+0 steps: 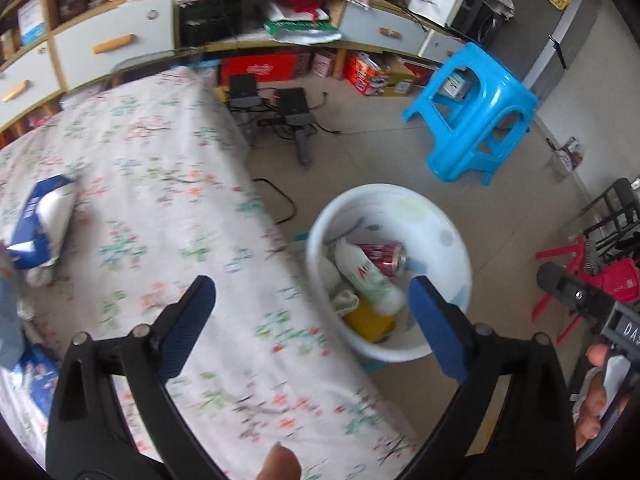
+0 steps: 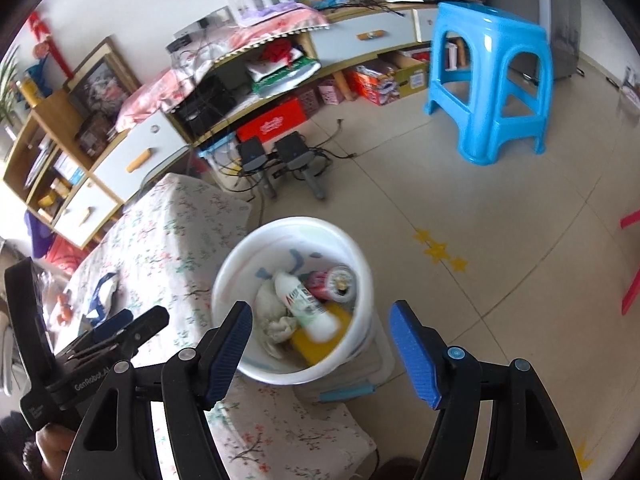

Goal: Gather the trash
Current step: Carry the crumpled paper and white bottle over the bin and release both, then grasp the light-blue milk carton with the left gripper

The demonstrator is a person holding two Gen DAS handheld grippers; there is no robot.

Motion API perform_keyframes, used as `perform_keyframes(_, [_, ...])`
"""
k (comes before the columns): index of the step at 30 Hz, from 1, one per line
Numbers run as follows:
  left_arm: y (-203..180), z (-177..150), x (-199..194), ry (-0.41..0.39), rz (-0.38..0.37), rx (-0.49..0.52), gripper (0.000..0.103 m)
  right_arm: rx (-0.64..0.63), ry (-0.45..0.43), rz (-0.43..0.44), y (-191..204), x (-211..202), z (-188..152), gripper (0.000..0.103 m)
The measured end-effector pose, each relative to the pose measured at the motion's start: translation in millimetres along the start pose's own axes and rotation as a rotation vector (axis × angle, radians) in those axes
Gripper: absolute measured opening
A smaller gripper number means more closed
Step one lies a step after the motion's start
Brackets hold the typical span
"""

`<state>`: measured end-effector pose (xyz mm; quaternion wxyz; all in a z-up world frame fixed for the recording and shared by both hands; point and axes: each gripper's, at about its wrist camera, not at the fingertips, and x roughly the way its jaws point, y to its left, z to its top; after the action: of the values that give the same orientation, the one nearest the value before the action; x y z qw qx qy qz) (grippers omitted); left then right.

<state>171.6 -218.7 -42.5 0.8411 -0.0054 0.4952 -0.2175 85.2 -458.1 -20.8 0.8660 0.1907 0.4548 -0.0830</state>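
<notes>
While the white bucket (image 1: 440, 216) on the floor already holds a bottle (image 1: 368, 276), a red can (image 1: 382, 258), a rag and something yellow, the next bit of trash I can see is the blue and white packet (image 1: 38, 222) lying on the flowery tablecloth (image 1: 168, 184). From my left gripper (image 1: 312, 320) the packet is far off to the left and a bit ahead, well apart from my fingers, and it lies tilted, with its long side running away from me. My left gripper hangs over the table edge next to the bucket, with its jaws wide apart and nothing between them. My right gripper (image 2: 320, 340) is right above the bucket, also spread apart and holding nothing. In the right wrist view the packet (image 2: 102, 294) is off to the left, past my left gripper, so I think my left hand is the nearer one. I think it should swing left across the cloth and close across the packet's short side.
</notes>
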Motion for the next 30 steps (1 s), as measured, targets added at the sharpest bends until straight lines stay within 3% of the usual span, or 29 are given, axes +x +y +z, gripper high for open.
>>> perform_keyframes(19, [118,-46,-95,-0.075,0.159,-0.063,0.102,-0.158,0.022,0.068,103,10,-24,0.077])
perform_keyframes(25, [177,-59,-111,-0.103,0.226,-0.209,0.102,-0.206,0.042,0.065,140,23,-31,0.079])
perform_keyframes(30, [221,-63,-104,-0.057,0.255,-0.348,0.102,-0.259,0.070,0.067,176,41,-39,0.080])
